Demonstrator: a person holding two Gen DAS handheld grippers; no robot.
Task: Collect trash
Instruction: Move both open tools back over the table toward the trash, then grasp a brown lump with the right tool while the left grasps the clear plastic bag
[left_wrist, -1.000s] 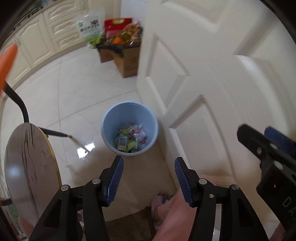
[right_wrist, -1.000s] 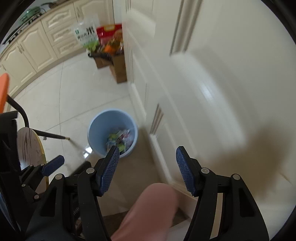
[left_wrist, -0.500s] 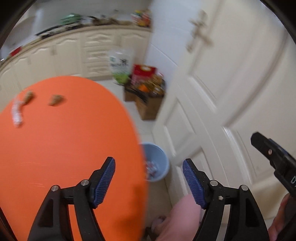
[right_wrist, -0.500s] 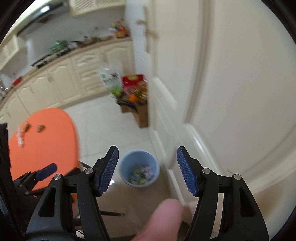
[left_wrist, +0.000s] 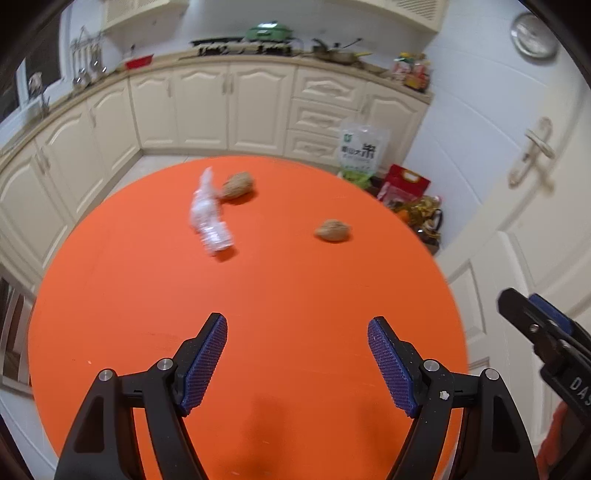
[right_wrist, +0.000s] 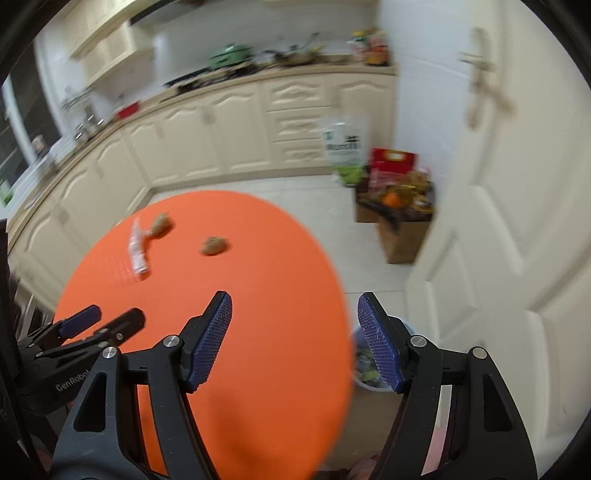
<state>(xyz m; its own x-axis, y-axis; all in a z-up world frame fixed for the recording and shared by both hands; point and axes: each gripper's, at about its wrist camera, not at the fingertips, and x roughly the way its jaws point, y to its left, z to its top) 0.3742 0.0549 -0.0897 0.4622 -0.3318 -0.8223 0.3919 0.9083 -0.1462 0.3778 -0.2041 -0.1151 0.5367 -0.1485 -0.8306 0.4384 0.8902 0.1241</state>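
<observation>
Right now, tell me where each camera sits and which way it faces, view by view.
Left wrist: rides the left gripper, looks forward and down across the orange table at the white wrapper and two brown lumps; own open fingers and the right gripper at the right edge show.
Right wrist: rides the right gripper over the table's right rim, facing the cabinets; the left gripper and blue bin show.
Shared: table, wrapper, lumps, cabinets, white door.
</observation>
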